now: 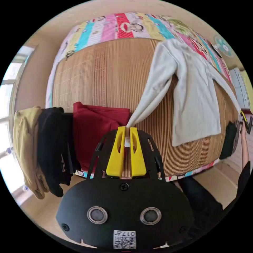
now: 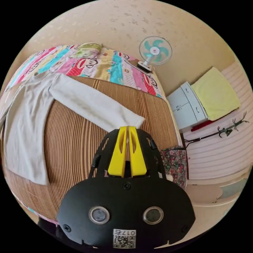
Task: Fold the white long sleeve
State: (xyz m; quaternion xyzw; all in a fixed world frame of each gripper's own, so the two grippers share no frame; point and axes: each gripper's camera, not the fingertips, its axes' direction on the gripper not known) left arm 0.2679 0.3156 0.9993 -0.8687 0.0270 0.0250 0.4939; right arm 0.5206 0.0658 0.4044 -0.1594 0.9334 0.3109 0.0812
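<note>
White long sleeve [image 1: 195,100] is lying on the bed mat [image 1: 105,79], upper right of frame. Your left gripper [image 1: 127,137] is pinching one cuff; your right gripper [image 2: 127,134] is pinching the other, sleeves stretching away toward the body.

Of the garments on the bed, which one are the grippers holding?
The white long sleeve: each gripper, left and right, is shut on a cuff. The red, black and tan garments lie untouched.
</note>
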